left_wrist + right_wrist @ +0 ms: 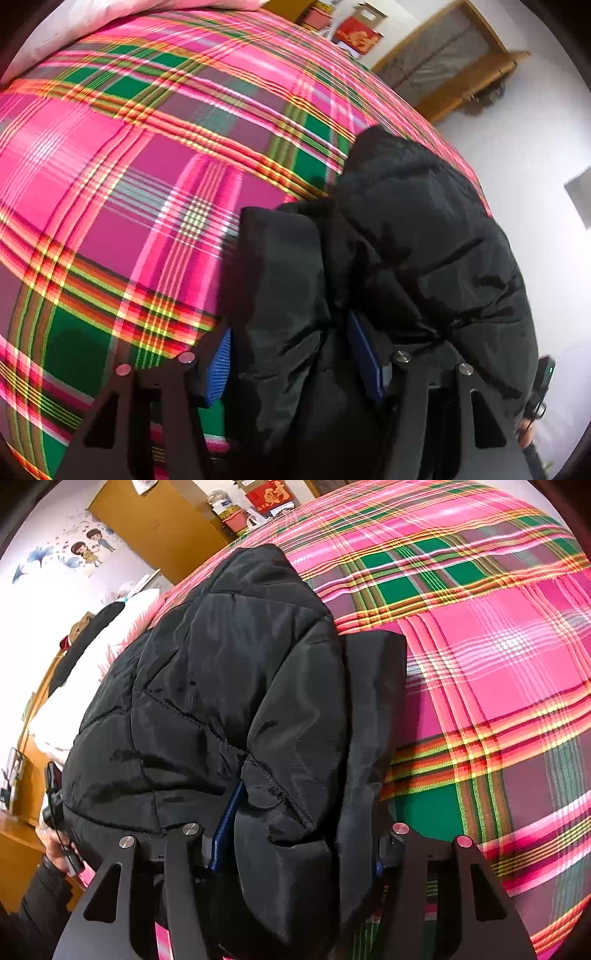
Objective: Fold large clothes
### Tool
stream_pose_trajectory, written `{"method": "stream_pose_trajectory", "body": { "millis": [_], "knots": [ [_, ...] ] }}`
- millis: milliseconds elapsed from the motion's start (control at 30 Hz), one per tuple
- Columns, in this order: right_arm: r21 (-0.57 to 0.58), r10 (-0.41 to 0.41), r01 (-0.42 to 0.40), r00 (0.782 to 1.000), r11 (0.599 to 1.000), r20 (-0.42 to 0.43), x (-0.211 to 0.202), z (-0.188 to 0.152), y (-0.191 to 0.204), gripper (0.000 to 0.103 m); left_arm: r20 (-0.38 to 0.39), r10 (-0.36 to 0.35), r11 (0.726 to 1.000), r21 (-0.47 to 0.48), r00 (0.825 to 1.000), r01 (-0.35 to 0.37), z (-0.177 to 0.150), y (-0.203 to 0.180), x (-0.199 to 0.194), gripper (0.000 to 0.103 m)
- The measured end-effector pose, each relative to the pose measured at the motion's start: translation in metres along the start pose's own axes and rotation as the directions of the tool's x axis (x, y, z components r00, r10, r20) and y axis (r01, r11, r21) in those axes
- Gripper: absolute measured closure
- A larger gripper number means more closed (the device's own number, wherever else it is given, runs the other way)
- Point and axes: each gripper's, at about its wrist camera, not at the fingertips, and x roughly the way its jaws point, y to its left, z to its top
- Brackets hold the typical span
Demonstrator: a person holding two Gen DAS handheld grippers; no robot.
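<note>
You have one black padded jacket (413,236) bunched on the bed, lying on a single pink, green and yellow plaid blanket (122,155). Your left hand-held gripper (295,362) is clamped on a thick fold of the jacket, with fabric filling the gap between its two blue pads (219,369). Your right hand-held gripper (295,834) grips another bundle of the same jacket (229,686), and only one blue pad (227,827) shows there. The right view alone shows a white pillow (92,686) beyond the jacket, a cartoon wall sticker (86,550) and your other hand (55,849). The left view alone shows a wooden frame (454,62) against the wall.
</note>
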Motion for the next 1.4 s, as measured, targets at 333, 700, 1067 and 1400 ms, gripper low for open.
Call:
{"method": "stream_pose_trajectory", "body": {
  "millis": [333, 700, 1067, 1400],
  "knots": [
    [0.072, 0.092, -0.090, 0.995, 0.993, -0.024, 0.014, 0.006, -0.013, 0.040, 0.025, -0.084, 0.996, -0.016, 0.996, 0.084, 0.013, 0.003, 0.017, 0.035],
    [0.079, 0.097, -0.096, 0.995, 0.992, -0.016, 0.016, 0.008, -0.005, 0.049, 0.006, -0.085, 0.996, 0.036, 0.996, 0.085, 0.010, -0.010, 0.017, 0.060],
    [-0.001, 0.001, -0.001, 0.998, 1.000, 0.058, -0.034, 0.000, 0.036, 0.078, 0.132, 0.072, 0.988, 0.128, 0.989, -0.089, -0.005, -0.058, -0.037, 0.083],
    [-0.044, 0.020, -0.016, 0.994, 0.999, 0.109, -0.099, -0.024, 0.059, 0.079, 0.207, 0.015, 0.986, 0.162, 0.978, -0.049, -0.043, -0.088, -0.111, 0.083]
  ]
}}
